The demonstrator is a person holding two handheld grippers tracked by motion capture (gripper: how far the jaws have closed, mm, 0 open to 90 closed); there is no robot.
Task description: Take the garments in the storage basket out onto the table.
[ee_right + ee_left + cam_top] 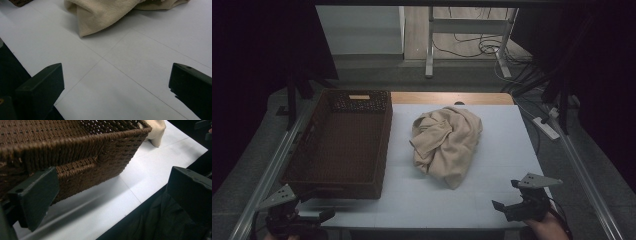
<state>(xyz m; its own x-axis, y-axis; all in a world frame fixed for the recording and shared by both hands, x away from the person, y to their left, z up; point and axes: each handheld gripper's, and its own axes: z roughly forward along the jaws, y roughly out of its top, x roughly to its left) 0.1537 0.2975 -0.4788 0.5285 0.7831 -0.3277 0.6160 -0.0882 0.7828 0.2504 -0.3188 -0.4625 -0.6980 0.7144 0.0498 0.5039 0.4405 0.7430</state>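
Cloth (446,145) first: a beige crumpled heap ahead of our right gripper (511,199) and a little to its left, well apart from it. Both sets of jaws stand wide with nothing between them. Our left gripper (314,212) hovers at the near wall of the wicker basket (382,145). We'd say the reach comes first: go in low over the white table (507,150), take the near fold (86,28), and bite deep so it won't slip.

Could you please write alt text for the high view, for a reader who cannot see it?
A crumpled beige cloth lies on a white table, right of a brown wicker basket. The left gripper and right gripper sit open at the near edge.
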